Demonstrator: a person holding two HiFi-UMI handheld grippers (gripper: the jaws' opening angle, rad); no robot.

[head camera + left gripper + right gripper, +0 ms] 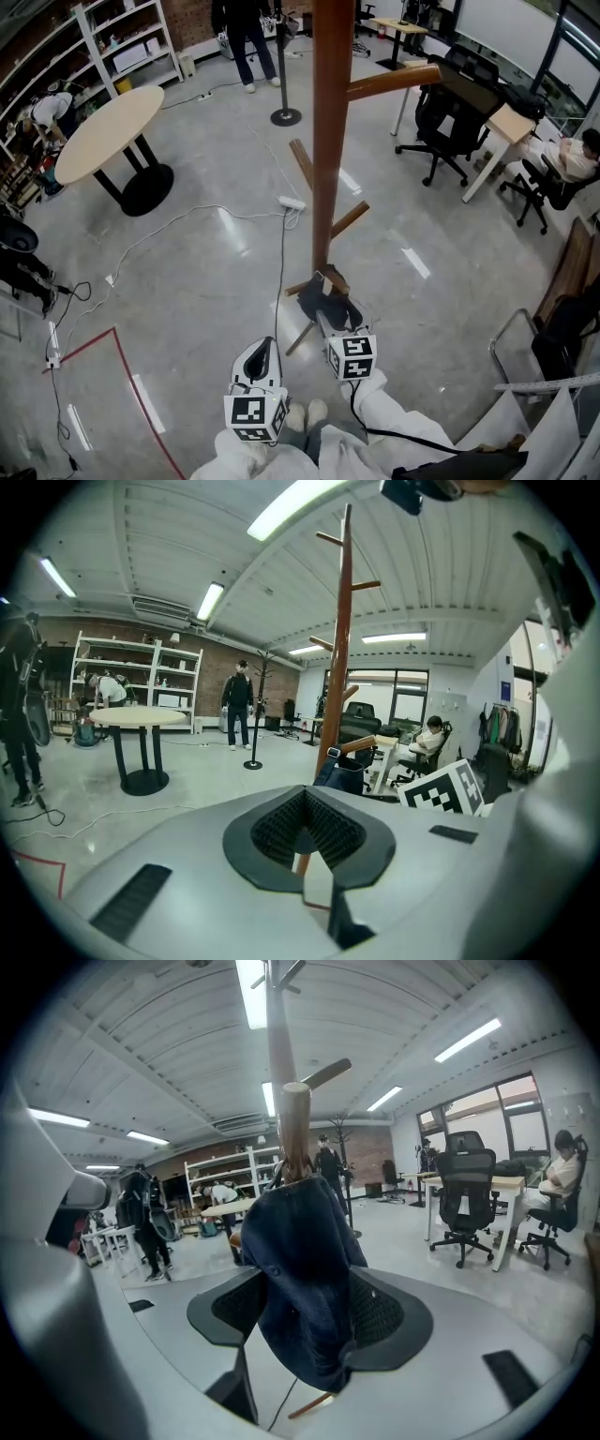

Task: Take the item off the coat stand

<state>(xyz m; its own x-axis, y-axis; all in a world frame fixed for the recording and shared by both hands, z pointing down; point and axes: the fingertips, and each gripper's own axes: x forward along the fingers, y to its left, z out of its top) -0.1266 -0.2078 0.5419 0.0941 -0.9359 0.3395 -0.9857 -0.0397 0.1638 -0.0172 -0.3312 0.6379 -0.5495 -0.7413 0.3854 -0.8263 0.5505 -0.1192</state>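
Down at the foot of the wooden coat stand (pixel 330 141), a dark blue cap (pixel 323 298) hangs from one of the low pegs (pixel 296 1129), close against the pole. The right gripper (pixel 330 314) is pushed up to it. Seen along that gripper, its jaws stand wide apart, one on either side of the cap (pixel 305 1279), and the cloth fills most of the gap between them. They have not clamped down, and the cap's weight is on the peg. The left gripper (pixel 262 351) hangs back, nearer the person and to the left of the stand. Its jaws are parted too and have nothing between them. From its view the cap (pixel 339 775) shows beyond, beside the pole (pixel 337 667). Further off are a round table (pixel 108 131) on a black pedestal, an office chair (pixel 448 122) at a desk, and someone standing (pixel 246 37) near the shelving, with a white cable (pixel 187 220) trailing over the grey floor
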